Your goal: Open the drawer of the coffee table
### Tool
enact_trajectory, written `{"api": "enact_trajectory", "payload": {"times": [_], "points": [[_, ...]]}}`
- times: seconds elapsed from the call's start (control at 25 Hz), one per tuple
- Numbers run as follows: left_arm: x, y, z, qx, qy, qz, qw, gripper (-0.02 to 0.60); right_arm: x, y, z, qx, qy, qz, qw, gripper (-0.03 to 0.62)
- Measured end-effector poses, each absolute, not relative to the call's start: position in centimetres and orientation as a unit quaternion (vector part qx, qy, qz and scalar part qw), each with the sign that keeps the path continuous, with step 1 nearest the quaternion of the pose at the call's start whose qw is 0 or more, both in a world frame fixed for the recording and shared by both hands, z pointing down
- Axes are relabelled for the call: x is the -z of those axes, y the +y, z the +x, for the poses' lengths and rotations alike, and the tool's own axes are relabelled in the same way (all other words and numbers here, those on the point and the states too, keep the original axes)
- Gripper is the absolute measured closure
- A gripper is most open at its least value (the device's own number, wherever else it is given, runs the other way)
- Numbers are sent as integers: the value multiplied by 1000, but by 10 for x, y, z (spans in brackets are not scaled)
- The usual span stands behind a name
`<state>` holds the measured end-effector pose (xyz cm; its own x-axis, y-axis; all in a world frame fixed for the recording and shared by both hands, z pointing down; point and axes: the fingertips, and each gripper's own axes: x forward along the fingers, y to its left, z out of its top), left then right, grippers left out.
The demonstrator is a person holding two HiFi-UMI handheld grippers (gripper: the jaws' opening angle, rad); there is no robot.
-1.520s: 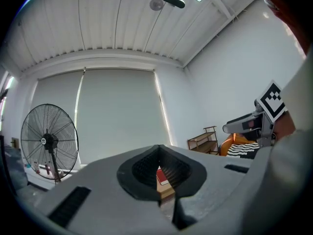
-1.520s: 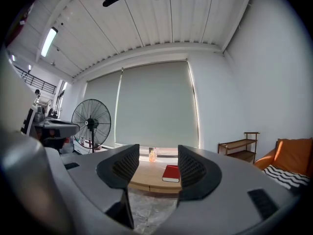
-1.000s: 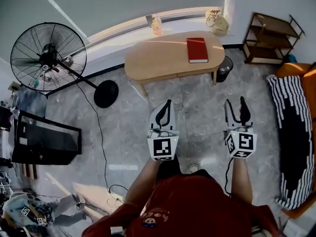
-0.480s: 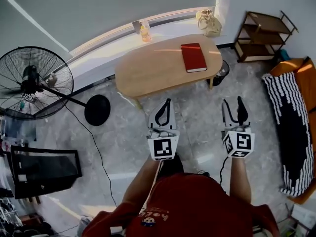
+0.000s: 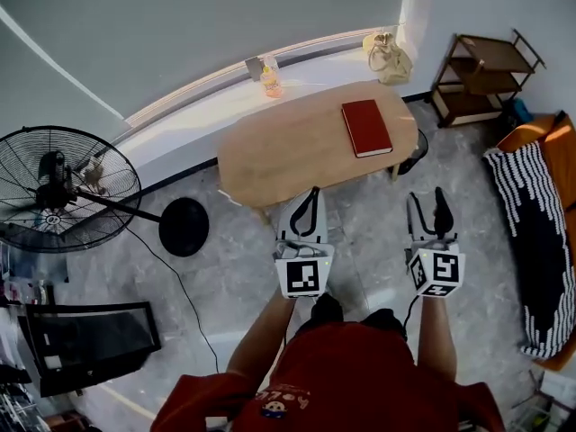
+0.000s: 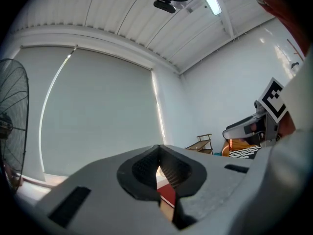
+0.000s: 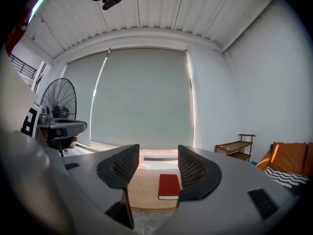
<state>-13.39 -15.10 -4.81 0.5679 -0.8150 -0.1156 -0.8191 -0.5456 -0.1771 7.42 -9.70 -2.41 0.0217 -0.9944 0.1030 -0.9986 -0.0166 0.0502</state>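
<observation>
My left gripper (image 5: 311,198) has its jaws together; my right gripper (image 5: 427,205) has its jaws apart on nothing. Both hover near the table (image 5: 288,147), which carries a book (image 5: 366,127).

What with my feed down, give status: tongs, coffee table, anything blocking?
Left tongs shut, empty; right tongs open, empty. Oval light-wood coffee table ahead, untouched, drawer not in sight. Red hardcover book on top; nothing blocking.

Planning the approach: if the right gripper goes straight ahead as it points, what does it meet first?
Probably the coffee table, at the end bearing the red book; height is unclear, so it may pass above.
</observation>
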Motion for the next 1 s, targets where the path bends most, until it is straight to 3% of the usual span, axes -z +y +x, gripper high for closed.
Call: {"api": "enact_trajectory", "payload": {"times": [0.24, 1.0], "points": [[38, -173, -139, -9, 468, -879, 89, 575, 17, -123, 72, -20, -704, 708, 53, 364], [39, -198, -57, -4, 498, -864, 74, 575, 12, -162, 162, -33, -723, 689, 43, 364]]}}
